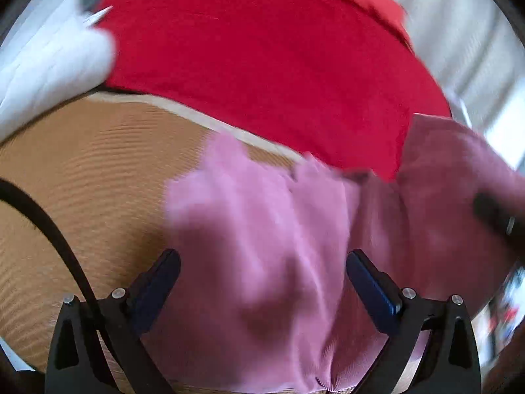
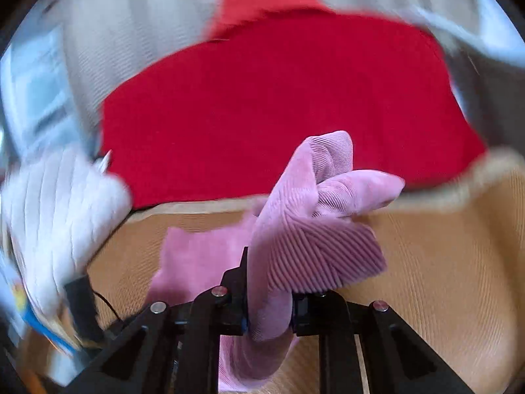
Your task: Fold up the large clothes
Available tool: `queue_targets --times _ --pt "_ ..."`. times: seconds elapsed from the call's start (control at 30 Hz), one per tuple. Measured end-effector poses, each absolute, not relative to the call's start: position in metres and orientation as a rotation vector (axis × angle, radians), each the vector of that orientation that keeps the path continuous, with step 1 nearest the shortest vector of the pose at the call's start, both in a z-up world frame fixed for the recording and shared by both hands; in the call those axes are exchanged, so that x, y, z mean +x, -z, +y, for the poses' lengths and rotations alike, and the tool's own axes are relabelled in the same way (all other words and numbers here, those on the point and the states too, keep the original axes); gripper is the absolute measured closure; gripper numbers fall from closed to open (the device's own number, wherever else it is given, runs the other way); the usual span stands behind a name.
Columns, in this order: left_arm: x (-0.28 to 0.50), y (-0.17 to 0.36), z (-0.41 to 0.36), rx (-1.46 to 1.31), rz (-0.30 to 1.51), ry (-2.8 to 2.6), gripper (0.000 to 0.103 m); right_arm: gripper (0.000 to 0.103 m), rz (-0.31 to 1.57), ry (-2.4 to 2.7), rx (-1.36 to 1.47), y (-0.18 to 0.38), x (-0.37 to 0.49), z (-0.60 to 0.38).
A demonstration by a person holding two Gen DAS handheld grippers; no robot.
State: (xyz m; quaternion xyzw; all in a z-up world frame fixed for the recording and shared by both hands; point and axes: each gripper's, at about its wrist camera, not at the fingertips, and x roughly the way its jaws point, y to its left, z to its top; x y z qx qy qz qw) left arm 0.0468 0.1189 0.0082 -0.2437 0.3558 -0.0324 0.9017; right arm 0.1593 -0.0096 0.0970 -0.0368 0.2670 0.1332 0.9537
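**A:** What worried you at that point?

**B:** The right gripper [image 2: 269, 315] had only a bunched fold of the pink ribbed garment [image 2: 295, 229] pinched between its pads. Most of the cloth stood up ahead of the jaws in a twisted lump, and more trailed below them. With so little fabric caught, I judged a quick lift could pull the fold free, or drag the whole piece into a worse tangle.

**B:** Also, the red cloth [image 2: 279, 105] lay just beyond the jaws. A sweeping move could have snagged its near edge.

**A:** And the other side?

**B:** The left gripper [image 1: 262, 279] stood with its jaws wide apart, the pads [image 1: 370, 292] clear of anything. The same pink garment [image 1: 262, 229] hung between and ahead of them, but nothing pressed on it there.

**A:** So one hand carried everything.

**B:** Yes. The garment was gathered over the tan ribbed surface [image 1: 82, 180], short of the red cloth. The white quilted bundle [image 2: 59, 203] sat off to the left of the right jaws. Until the left jaws took a corner, I thought the fabric could not be spread flat.
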Motion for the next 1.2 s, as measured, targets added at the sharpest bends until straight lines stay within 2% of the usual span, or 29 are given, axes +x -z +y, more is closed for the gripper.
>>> queue_targets --times 0.13,0.37,0.57,0.8,0.87,0.9,0.93,1.07,1.17,1.2 --pt "0.029 -0.007 0.184 -0.648 0.696 -0.014 0.002 0.084 0.539 -0.362 -0.415 -0.064 0.149 0.092" --pt "0.022 -0.009 0.235 -0.781 0.694 0.053 0.002 0.084 0.692 -0.423 -0.656 0.043 0.151 0.154" --pt "0.061 -0.023 0.213 -0.772 0.759 0.311 0.002 0.084 0.645 -0.443 -0.587 0.034 0.143 0.138" --pt "0.104 -0.021 0.171 -0.674 0.929 0.436 0.003 0.084 0.566 -0.471 -0.514 0.027 0.126 0.116" --pt "0.101 -0.015 0.161 -0.65 0.957 0.444 0.018 0.084 0.55 -0.483 -0.518 0.03 0.123 0.112" --pt "0.109 -0.007 0.154 -0.634 0.985 0.444 0.052 0.084 0.547 -0.486 -0.519 0.03 0.119 0.108" --pt "0.118 0.001 0.148 -0.607 1.019 0.431 0.071 0.084 0.544 -0.489 -0.524 0.033 0.118 0.107" --pt "0.116 0.0 0.149 -0.593 0.964 0.438 0.077 0.084 0.541 -0.492 -0.512 0.03 0.11 0.091" --pt "0.119 0.014 0.153 -0.553 0.972 0.419 0.076 0.077 0.516 -0.503 -0.507 0.03 0.109 0.09" --pt "0.125 0.03 0.153 -0.528 1.027 0.374 0.075 0.071 0.543 -0.532 -0.504 0.036 0.111 0.091"
